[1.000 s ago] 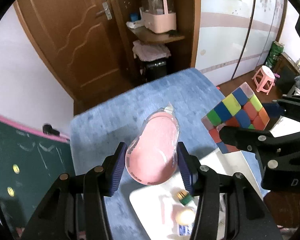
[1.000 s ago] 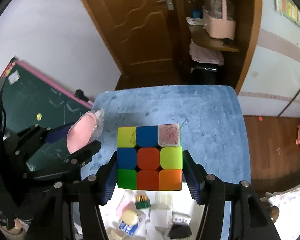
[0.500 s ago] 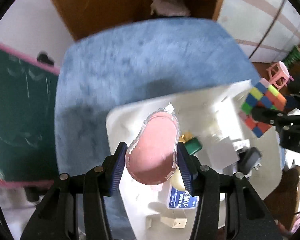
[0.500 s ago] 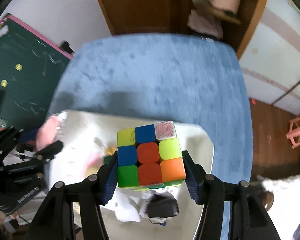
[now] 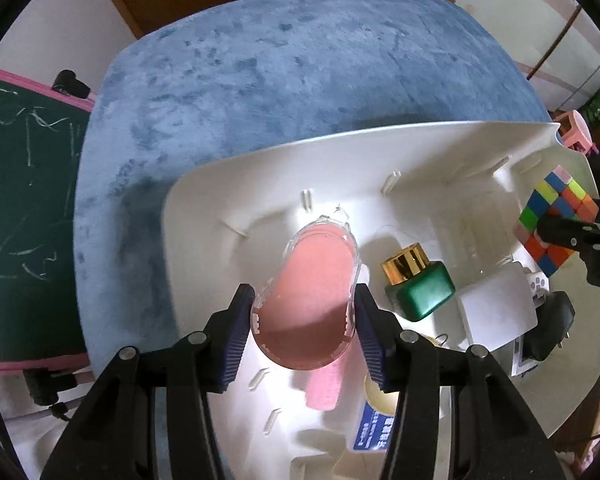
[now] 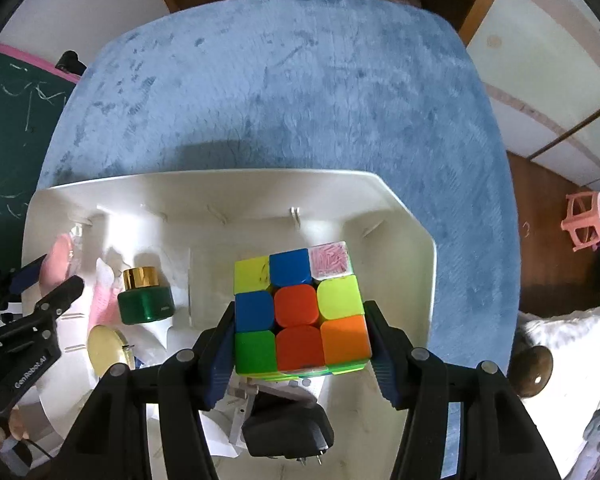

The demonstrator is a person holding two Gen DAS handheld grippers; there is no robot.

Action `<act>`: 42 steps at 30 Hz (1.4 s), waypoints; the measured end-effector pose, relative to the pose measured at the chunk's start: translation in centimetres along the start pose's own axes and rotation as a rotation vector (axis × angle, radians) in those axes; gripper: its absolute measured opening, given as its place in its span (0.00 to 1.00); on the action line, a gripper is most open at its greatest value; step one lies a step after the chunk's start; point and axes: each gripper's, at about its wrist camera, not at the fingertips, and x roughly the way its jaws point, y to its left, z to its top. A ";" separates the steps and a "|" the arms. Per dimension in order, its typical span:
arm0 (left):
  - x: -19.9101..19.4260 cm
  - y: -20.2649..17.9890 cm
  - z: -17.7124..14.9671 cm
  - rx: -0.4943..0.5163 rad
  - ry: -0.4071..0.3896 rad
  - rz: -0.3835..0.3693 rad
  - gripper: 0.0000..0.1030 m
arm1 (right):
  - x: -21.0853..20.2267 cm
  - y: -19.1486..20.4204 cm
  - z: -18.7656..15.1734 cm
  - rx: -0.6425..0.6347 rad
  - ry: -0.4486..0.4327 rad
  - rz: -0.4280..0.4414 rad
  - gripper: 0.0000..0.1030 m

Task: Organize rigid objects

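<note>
**Both grippers loaded over the bin**

The left gripper (image 5: 304, 312) clamps a pink case (image 5: 308, 300) above the white bin (image 5: 260, 168). The right gripper (image 6: 300, 328) clamps a cube (image 6: 300, 312); a green bottle (image 6: 146, 300) lies at its nine o'clock.

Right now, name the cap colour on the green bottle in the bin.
Shiny gold cap; clearest in the left wrist view.

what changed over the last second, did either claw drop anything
Nothing was dropped. Both claws tipped downward and came down over the white bin: the left claw brought the pink clear-cased item low over its left part, the right claw brought the puzzle cube over its right part. Both grips are unchanged, and the green gold-capped bottle lies where it did.
</note>
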 end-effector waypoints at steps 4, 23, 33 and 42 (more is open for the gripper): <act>0.5 -0.4 0.1 -0.001 0.028 -0.017 0.52 | 0.0 -0.4 0.0 0.018 0.001 0.012 0.58; -13.8 -2.5 -2.2 -0.045 -0.215 -0.063 0.79 | -12.9 1.4 -7.5 -0.112 -0.324 0.068 0.66; -21.9 -3.7 -5.8 -0.118 -0.398 -0.011 0.79 | -19.5 1.1 -12.4 -0.079 -0.483 0.091 0.74; -24.4 -4.4 -8.7 -0.227 -0.451 0.031 0.79 | -22.5 1.0 -15.2 -0.037 -0.564 0.103 0.74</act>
